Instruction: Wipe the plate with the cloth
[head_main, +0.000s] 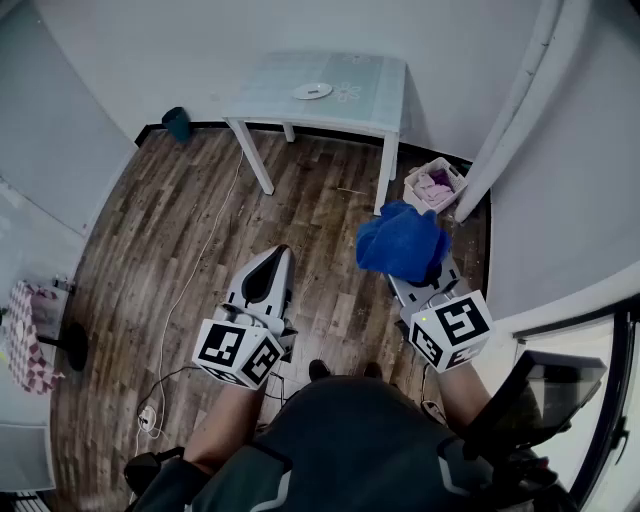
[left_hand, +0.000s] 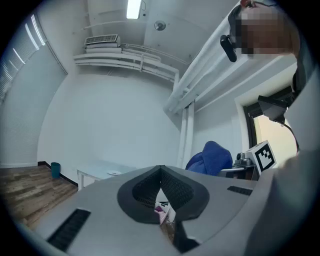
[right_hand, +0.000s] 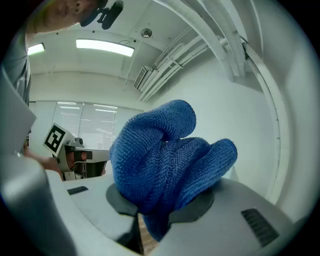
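A small white plate (head_main: 313, 91) lies on the pale table (head_main: 370, 100) at the far end of the room; the left gripper view shows the plate (left_hand: 114, 173) small and distant. A bunched blue cloth (head_main: 402, 240) sticks up from my right gripper (head_main: 430, 278), which is shut on it. In the right gripper view the cloth (right_hand: 165, 160) fills the middle, pinched between the jaws. My left gripper (head_main: 278, 252) is shut with nothing in it, its jaw tips meeting (left_hand: 160, 169). Both grippers hang over the wooden floor, well short of the table.
A white basket (head_main: 434, 186) with pink and purple cloths stands on the floor by the table's right leg. A teal bin (head_main: 177, 123) sits at the far left wall. A cable (head_main: 190, 280) trails over the floor at left. Walls close in on the right.
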